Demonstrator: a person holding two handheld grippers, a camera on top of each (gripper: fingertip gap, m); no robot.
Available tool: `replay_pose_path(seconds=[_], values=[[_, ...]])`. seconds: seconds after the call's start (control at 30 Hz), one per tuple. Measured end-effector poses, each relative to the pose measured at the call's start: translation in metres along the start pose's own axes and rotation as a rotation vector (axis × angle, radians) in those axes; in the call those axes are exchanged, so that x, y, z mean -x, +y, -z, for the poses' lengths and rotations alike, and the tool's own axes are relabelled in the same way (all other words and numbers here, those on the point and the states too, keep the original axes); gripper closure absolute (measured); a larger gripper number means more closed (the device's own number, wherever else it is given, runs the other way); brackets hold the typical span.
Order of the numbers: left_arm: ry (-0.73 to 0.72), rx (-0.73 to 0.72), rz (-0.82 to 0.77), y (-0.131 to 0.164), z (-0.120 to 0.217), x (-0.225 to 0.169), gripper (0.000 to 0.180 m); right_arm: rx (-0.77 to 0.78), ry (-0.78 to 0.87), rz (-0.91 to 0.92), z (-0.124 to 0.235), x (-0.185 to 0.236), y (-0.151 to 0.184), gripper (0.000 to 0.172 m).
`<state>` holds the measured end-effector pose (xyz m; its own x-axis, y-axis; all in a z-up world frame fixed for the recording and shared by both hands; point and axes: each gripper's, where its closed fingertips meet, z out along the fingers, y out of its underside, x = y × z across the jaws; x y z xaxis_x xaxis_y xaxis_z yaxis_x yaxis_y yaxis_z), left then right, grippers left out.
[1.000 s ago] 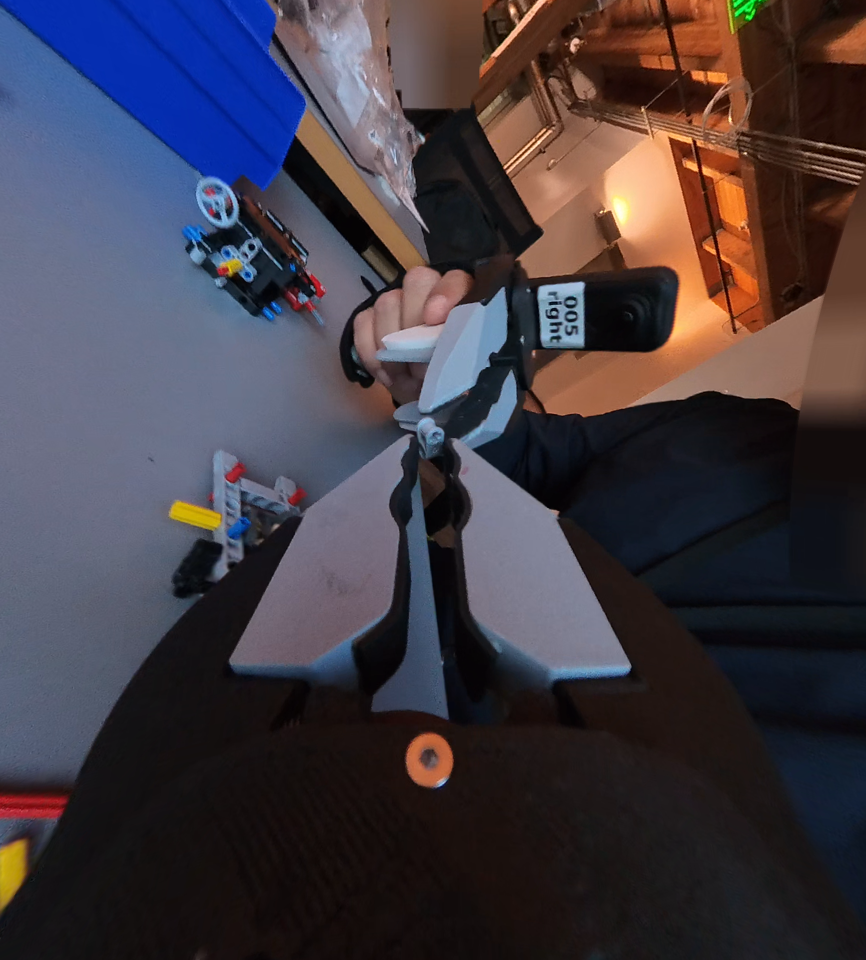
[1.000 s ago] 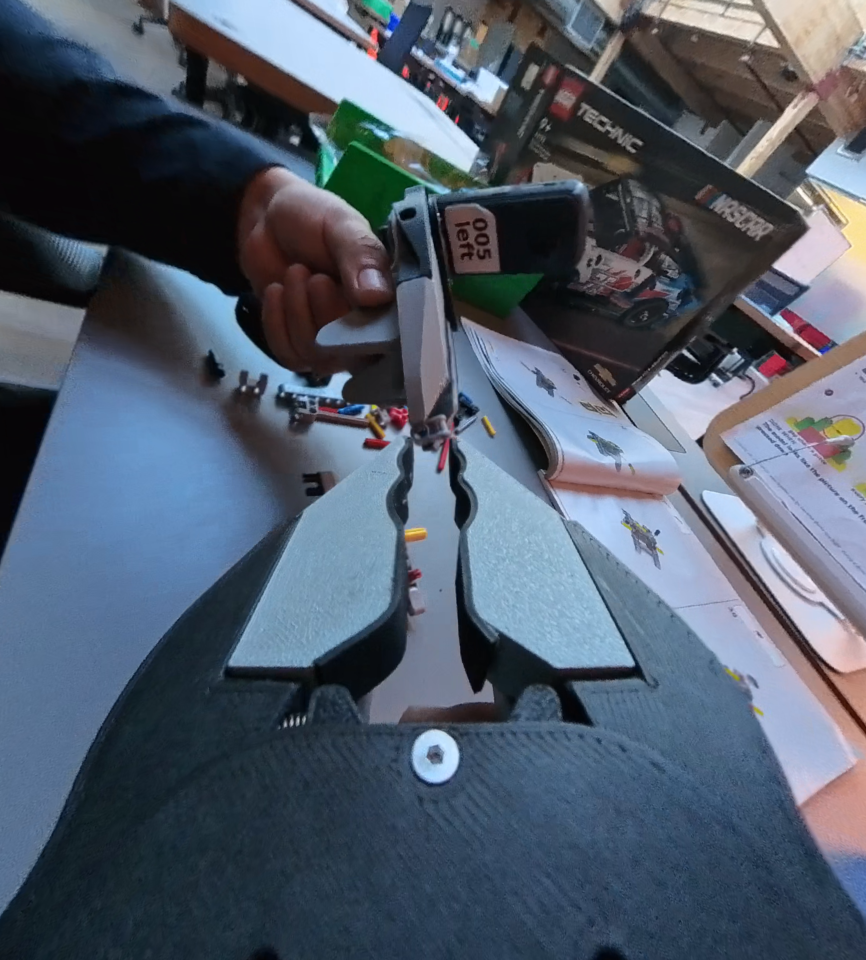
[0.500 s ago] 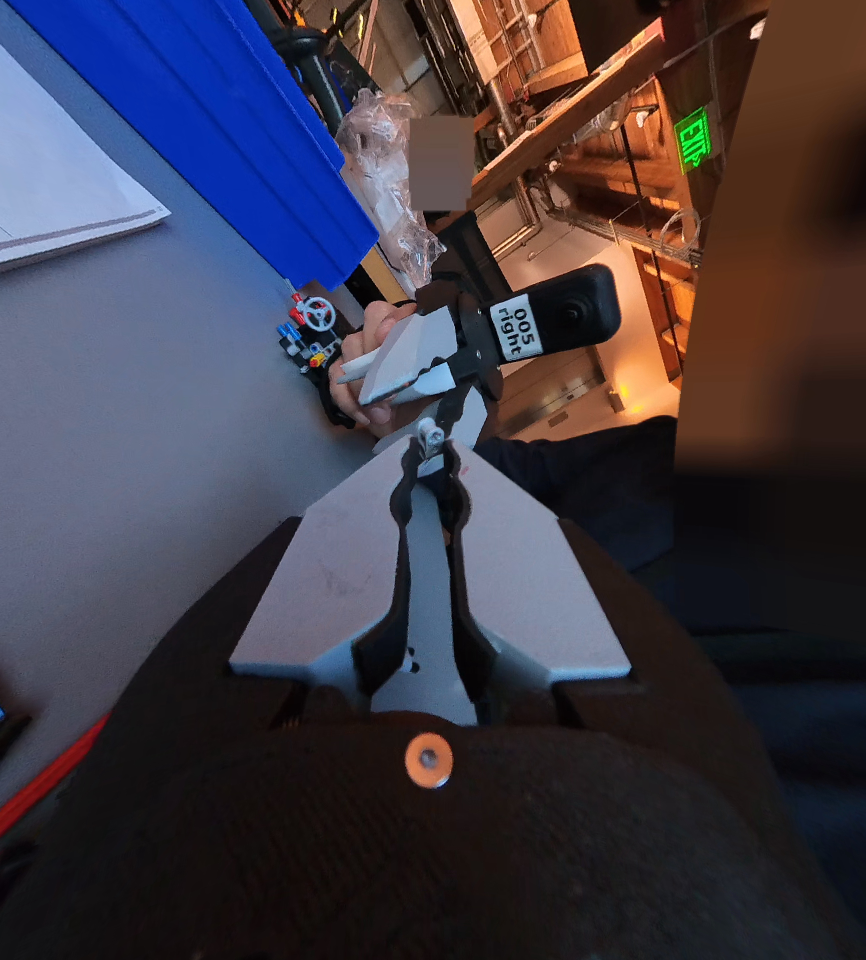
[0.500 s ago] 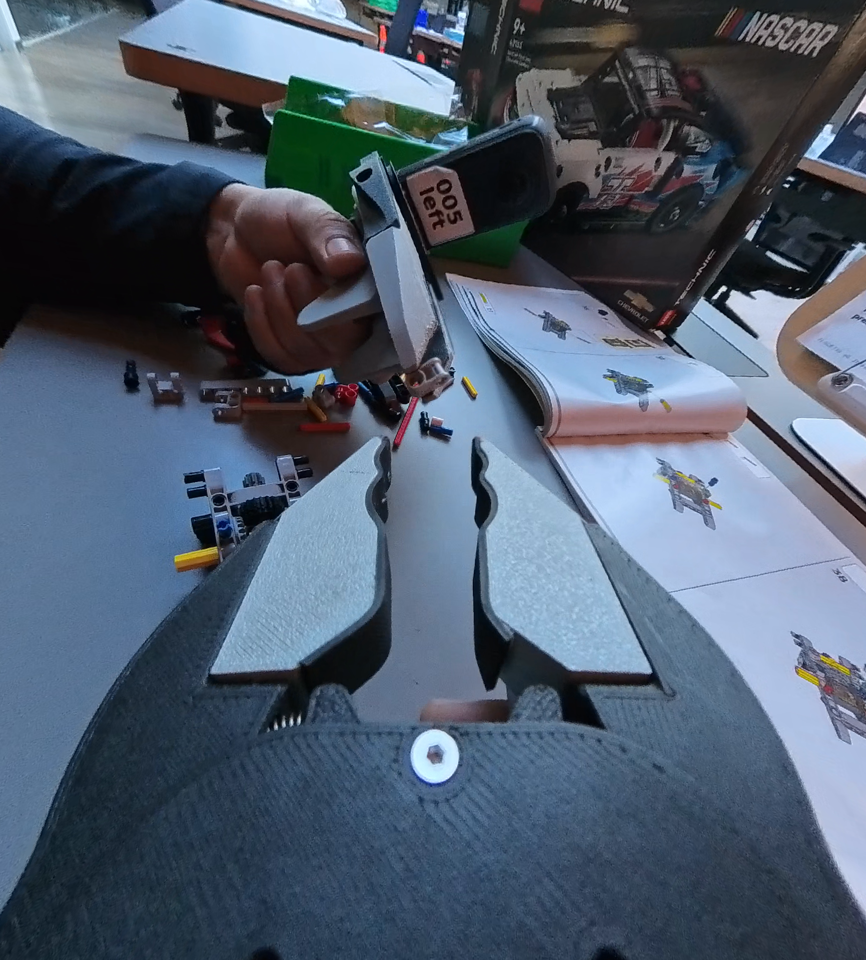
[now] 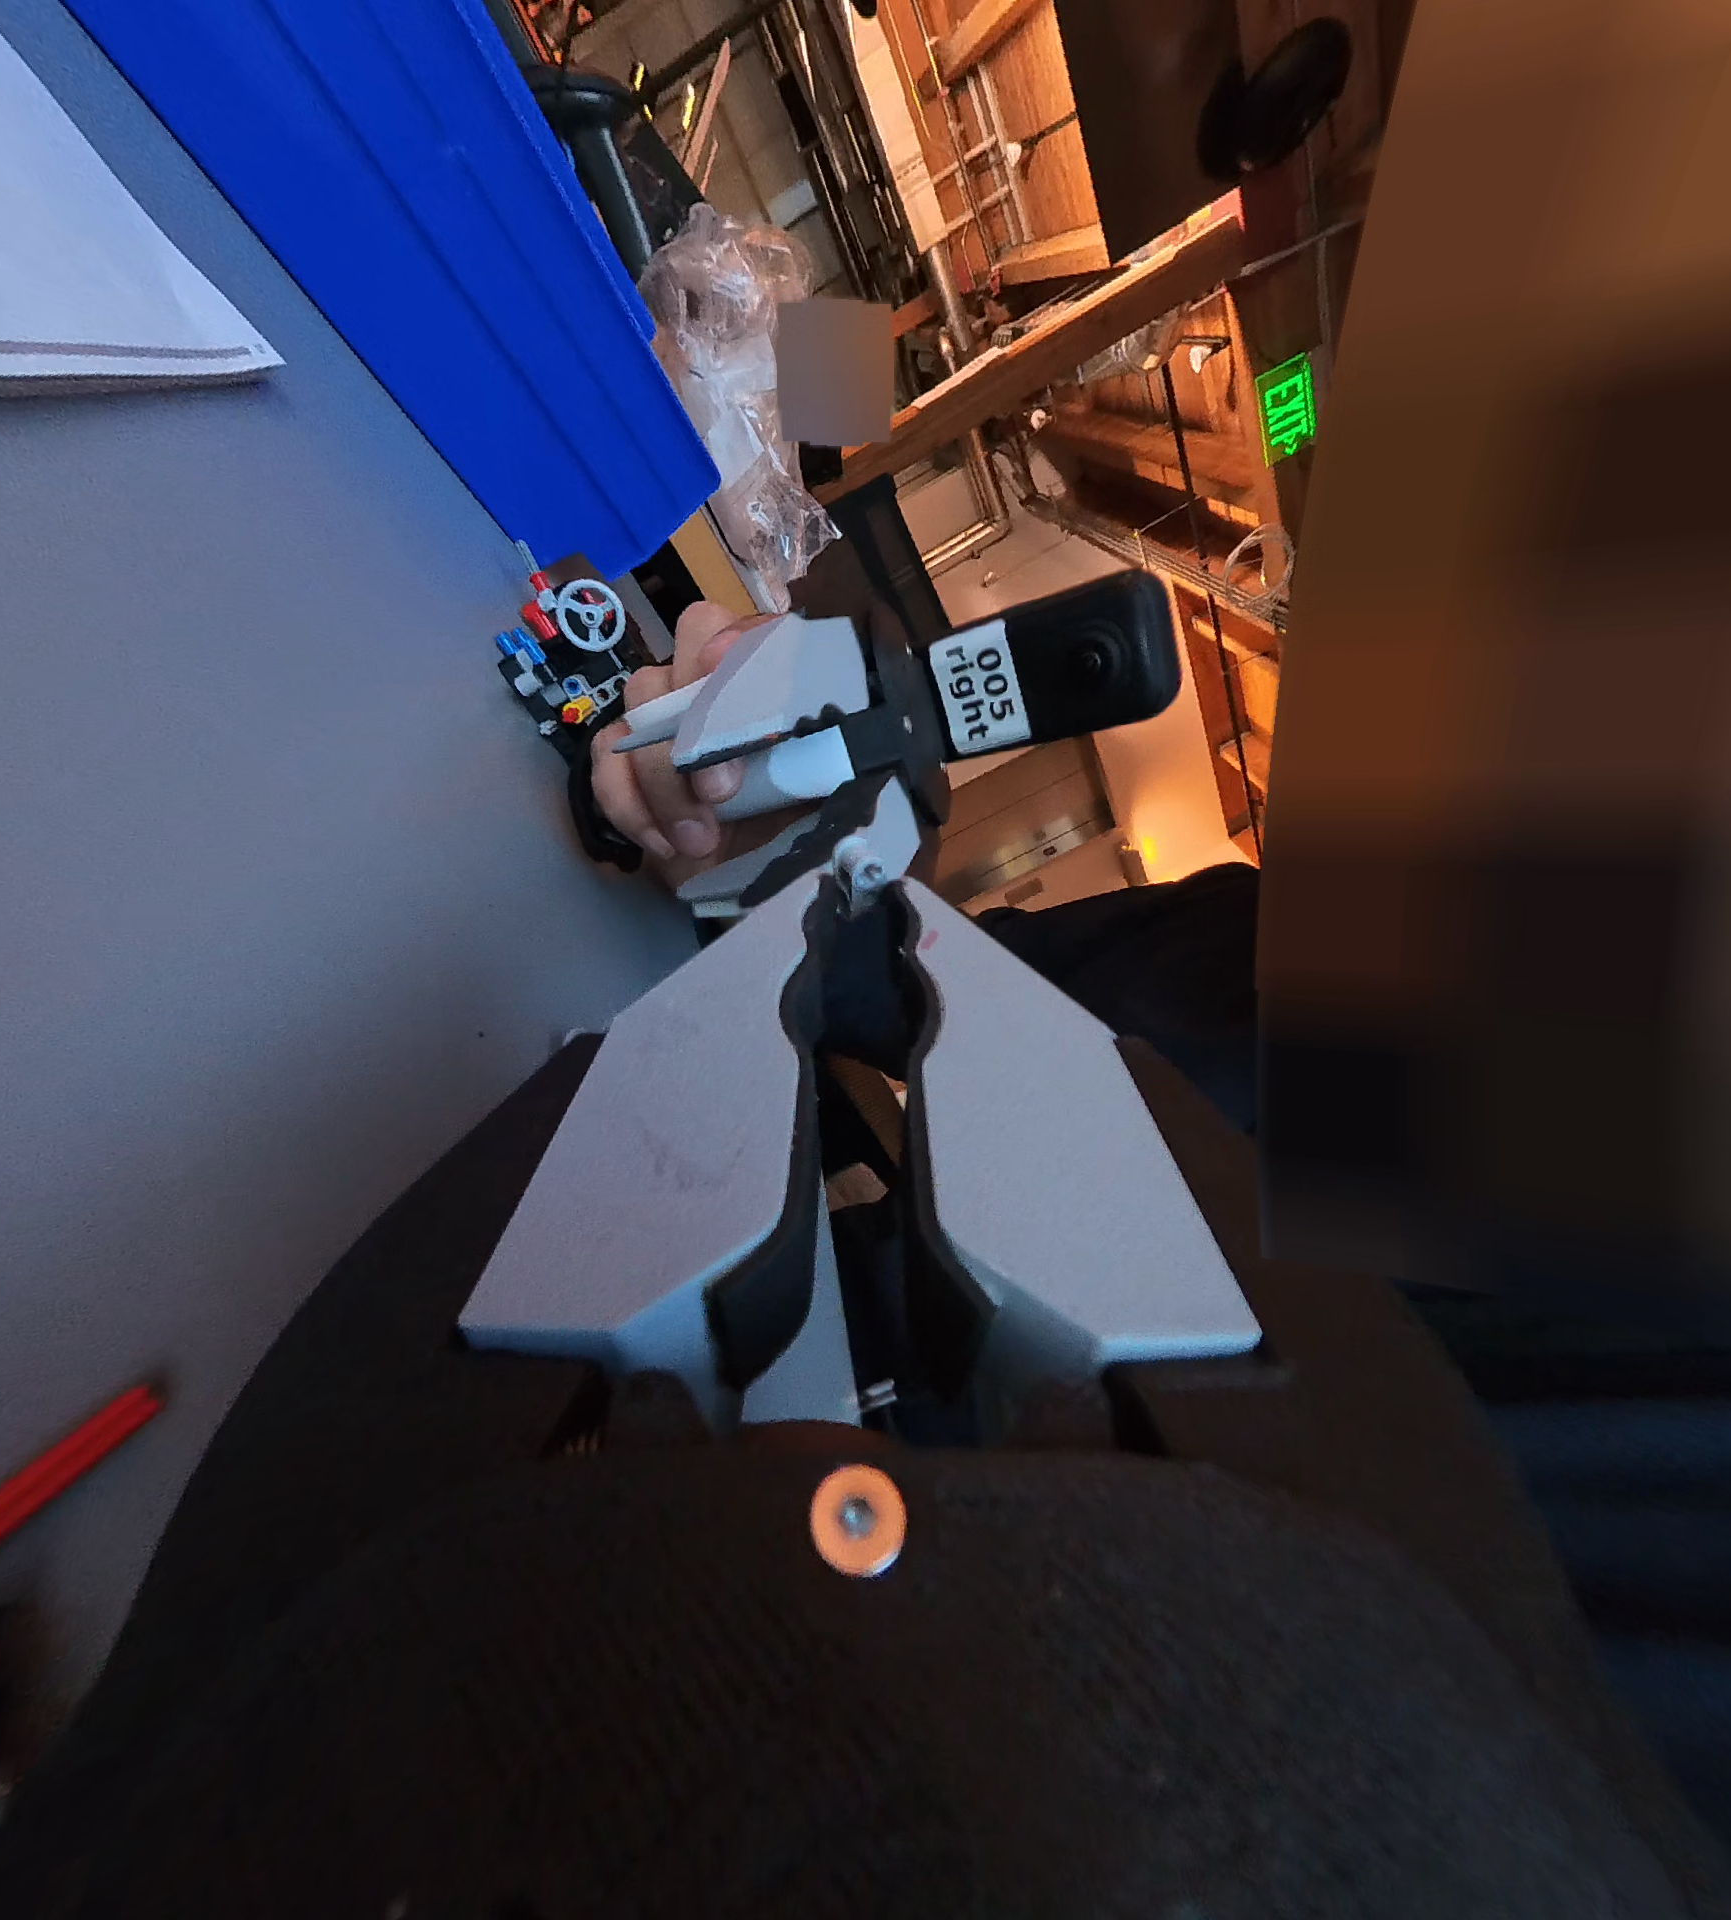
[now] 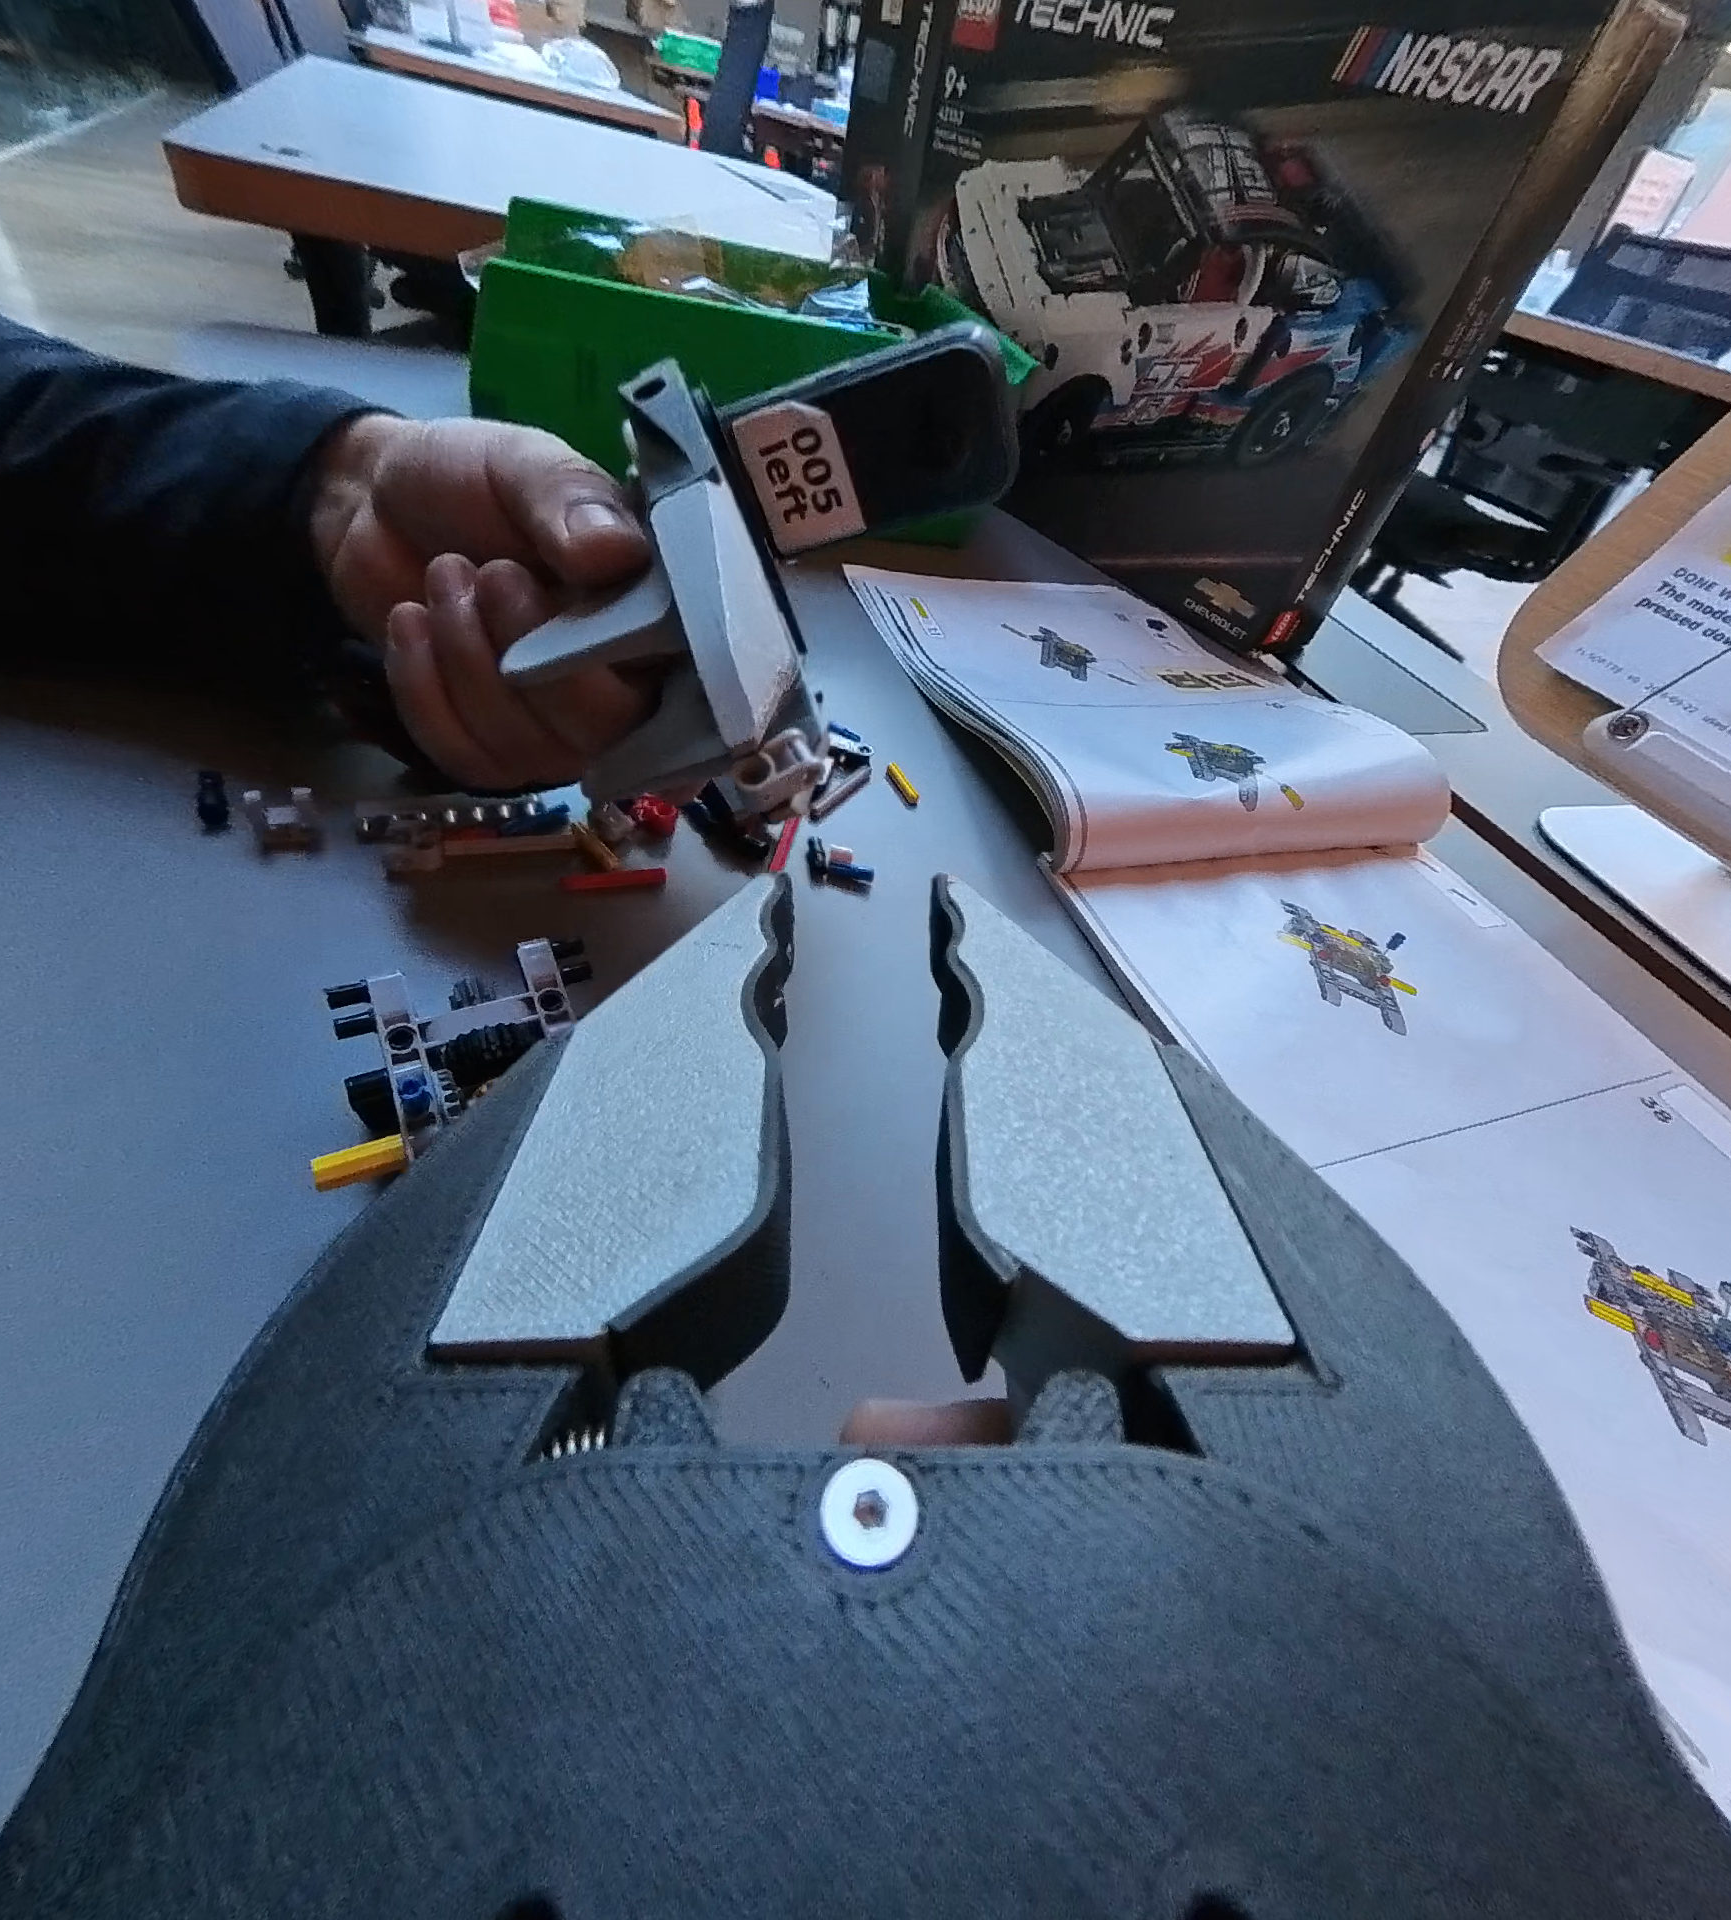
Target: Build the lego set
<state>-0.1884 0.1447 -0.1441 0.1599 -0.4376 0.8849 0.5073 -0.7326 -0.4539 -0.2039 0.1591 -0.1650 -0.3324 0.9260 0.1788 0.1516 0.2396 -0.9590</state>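
Through my left wrist camera, my left hand-held gripper (image 5: 856,902) is nearly closed, its two fingertips pinching one small light grey connector piece (image 5: 859,871) that pokes out beyond the tips. Just past it, a hand (image 5: 658,774) holds my right hand-held gripper (image 5: 819,842), which carries a white label. On the grey tabletop (image 5: 165,831) behind that hand sits one small black brick assembly with a white wheel (image 5: 570,655), beside a blue bin (image 5: 404,260).

Through my right wrist camera, my right hand-held gripper (image 6: 859,914) stands open with bare tabletop between its fingers. Ahead and slightly left, the left hand-held gripper (image 6: 778,774) grips the same grey connector piece (image 6: 776,774) above loose bricks (image 6: 528,831). One grey and black brick frame (image 6: 445,1039) lies left of my fingers; one open instruction booklet (image 6: 1204,748) lies right, before a printed toy box (image 6: 1204,260) and a green bin (image 6: 632,343).
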Motion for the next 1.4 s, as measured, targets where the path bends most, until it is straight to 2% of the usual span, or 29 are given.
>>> replay_pose_path(seconds=[0.4,0.5,1.4], values=[[0.064,0.058,0.028,0.012,-0.005,-0.005,0.174,-0.087,-0.057,0.154,0.005,0.030,-0.023,0.152],[0.084,0.089,0.017,0.017,-0.005,-0.008,0.174,-0.098,-0.067,0.154,0.007,0.032,-0.025,0.159],[0.088,0.160,0.009,0.029,-0.008,-0.012,0.174,-0.105,-0.135,0.207,0.013,0.045,-0.022,0.159]])
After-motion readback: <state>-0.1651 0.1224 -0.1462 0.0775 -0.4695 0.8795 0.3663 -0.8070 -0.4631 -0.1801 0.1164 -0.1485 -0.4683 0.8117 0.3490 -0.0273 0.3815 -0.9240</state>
